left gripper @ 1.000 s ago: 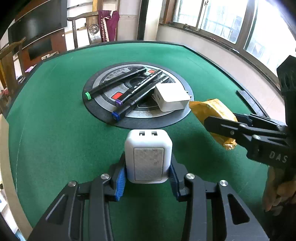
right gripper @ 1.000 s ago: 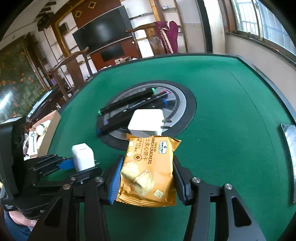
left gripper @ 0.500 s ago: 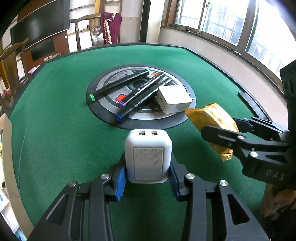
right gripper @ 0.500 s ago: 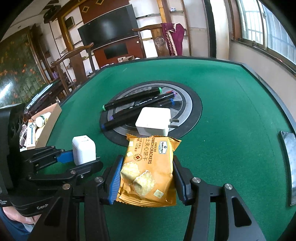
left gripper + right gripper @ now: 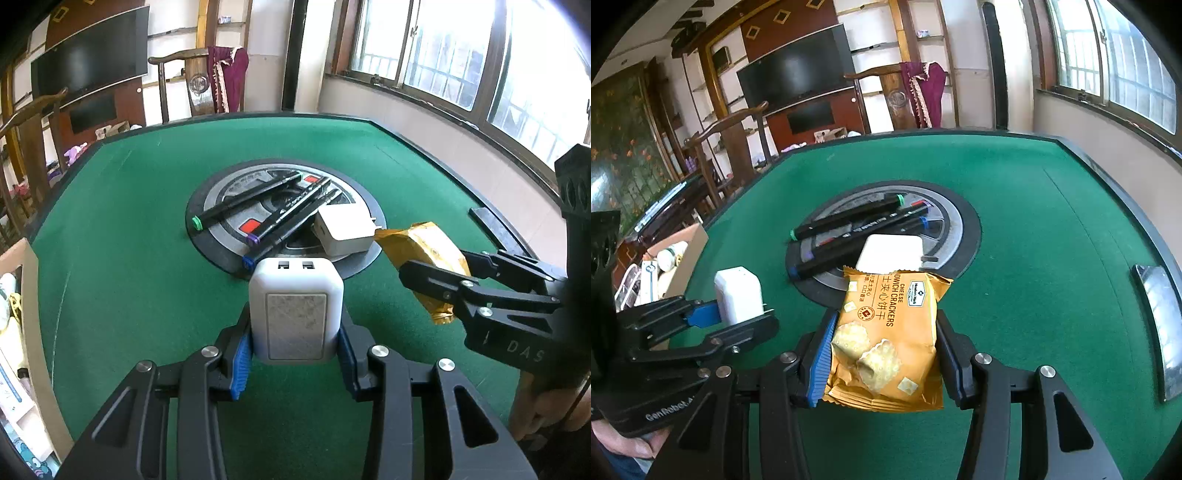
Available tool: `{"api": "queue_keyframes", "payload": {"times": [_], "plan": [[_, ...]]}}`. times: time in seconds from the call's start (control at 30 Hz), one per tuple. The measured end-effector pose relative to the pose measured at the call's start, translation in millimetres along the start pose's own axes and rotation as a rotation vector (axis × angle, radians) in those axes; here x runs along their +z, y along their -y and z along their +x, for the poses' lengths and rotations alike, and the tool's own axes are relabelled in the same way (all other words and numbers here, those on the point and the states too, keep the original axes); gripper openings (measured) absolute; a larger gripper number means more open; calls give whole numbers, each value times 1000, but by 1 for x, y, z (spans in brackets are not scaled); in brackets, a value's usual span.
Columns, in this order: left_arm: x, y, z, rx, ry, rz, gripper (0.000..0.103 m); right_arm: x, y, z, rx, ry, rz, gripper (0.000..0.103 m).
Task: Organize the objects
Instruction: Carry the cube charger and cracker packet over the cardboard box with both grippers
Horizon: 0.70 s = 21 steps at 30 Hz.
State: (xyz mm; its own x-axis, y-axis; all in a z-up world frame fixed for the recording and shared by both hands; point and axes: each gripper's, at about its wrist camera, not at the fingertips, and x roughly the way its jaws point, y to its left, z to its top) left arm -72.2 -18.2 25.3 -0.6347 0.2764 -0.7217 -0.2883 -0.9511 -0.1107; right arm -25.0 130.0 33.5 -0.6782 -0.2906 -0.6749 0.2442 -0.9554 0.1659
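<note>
My left gripper (image 5: pixel 293 354) is shut on a white USB charger cube (image 5: pixel 294 309), held above the green felt; the same cube (image 5: pixel 738 293) shows at the left of the right wrist view. My right gripper (image 5: pixel 882 350) is shut on a yellow pack of cheese crackers (image 5: pixel 886 332), whose side (image 5: pixel 424 251) shows at the right of the left wrist view. Ahead, on the round dark panel (image 5: pixel 218 251) in the table's middle, lie three black markers (image 5: pixel 280 218) and a flat white power adapter (image 5: pixel 345 230).
The green felt table (image 5: pixel 129 240) has a raised dark rim. A cardboard box (image 5: pixel 677 258) with small items stands off its left edge. A metal slot (image 5: pixel 1160 325) sits in the felt at the right. Chairs, a television and windows lie beyond.
Both views have tipped slightly upward, so the panel with the markers sits lower in each frame. Both grips are unchanged.
</note>
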Motion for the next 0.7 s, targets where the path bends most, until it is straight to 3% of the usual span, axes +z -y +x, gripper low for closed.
{"api": "queue_keyframes", "payload": {"times": [0.37, 0.7], "plan": [[8, -9, -7, 7, 30, -26, 39, 1, -26, -1, 10, 28, -9, 54], [10, -13, -9, -1, 27, -48, 39, 0, -24, 4, 22, 14, -3, 54]]}}
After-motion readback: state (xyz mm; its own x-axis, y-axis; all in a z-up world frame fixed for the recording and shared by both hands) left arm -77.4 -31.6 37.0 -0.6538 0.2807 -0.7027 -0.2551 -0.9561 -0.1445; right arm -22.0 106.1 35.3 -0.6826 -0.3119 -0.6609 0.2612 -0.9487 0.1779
